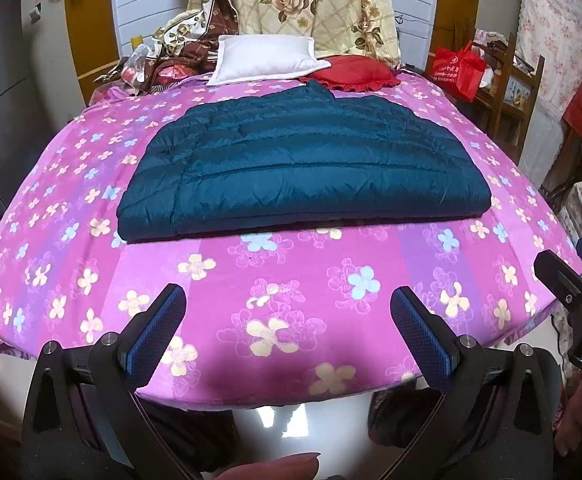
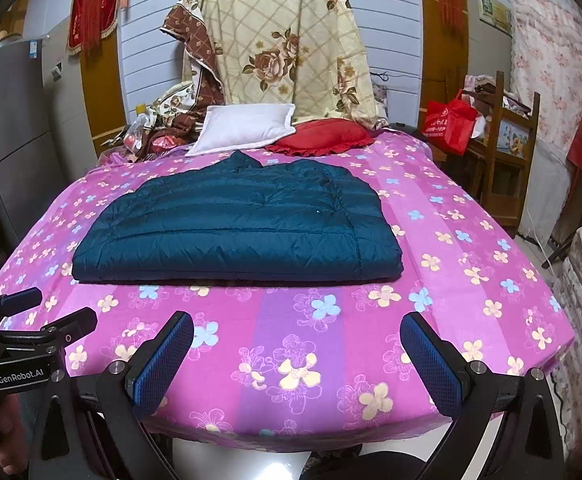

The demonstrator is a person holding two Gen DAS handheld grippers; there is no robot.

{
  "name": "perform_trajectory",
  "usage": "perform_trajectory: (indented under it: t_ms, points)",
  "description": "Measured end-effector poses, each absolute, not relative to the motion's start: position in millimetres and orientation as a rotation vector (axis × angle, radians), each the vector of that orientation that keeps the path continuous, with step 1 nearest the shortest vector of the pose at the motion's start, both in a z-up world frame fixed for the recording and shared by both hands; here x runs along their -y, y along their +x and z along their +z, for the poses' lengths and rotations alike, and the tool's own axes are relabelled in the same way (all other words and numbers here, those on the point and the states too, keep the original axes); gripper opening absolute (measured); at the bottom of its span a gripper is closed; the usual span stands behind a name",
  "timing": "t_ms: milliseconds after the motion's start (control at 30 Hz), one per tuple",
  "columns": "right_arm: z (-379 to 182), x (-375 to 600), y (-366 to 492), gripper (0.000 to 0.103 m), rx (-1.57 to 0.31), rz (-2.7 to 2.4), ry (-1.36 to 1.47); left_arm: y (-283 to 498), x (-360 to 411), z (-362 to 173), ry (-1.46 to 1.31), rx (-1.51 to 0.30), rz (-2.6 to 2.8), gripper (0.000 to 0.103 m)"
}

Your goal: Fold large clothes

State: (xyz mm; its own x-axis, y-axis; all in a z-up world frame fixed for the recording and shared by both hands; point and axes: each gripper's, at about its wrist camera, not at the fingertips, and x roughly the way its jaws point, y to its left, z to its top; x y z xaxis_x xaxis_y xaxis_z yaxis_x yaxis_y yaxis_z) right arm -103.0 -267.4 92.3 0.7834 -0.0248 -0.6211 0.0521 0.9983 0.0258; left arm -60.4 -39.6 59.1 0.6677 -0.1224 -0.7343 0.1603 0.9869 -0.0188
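A dark teal quilted down jacket (image 1: pixel 303 168) (image 2: pixel 239 232) lies folded into a flat rectangle in the middle of the bed, its collar pointing toward the pillows. My left gripper (image 1: pixel 287 300) is open above the bed's near edge, well short of the jacket, with nothing between its blue pads. My right gripper (image 2: pixel 297 328) is open too, also empty and short of the jacket's near hem. Each gripper shows at the edge of the other's view: the right one (image 1: pixel 571 280) and the left one (image 2: pixel 39 316).
The bed is covered by a pink flowered sheet (image 1: pixel 291 320) (image 2: pixel 331 360). A white pillow (image 2: pixel 243 128) and a red cushion (image 2: pixel 323 136) lie at the head, with a floral quilt (image 2: pixel 287 48) draped behind. A wooden shelf with a red bag (image 2: pixel 451 124) stands at the right.
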Motion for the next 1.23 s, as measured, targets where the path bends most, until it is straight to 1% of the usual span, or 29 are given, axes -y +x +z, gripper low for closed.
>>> perform_trajectory:
  t_ms: [900,1233]
  points:
    - [89.4,263.6,-99.6,0.102,-0.678,-0.051,0.035,-60.7,39.5,53.7,0.042,-0.834,-0.16,0.103]
    - [89.2,260.3,-97.7,0.102,-0.677,-0.047,0.031,-61.6,40.8,55.6,0.045,-0.812,-0.163,0.103]
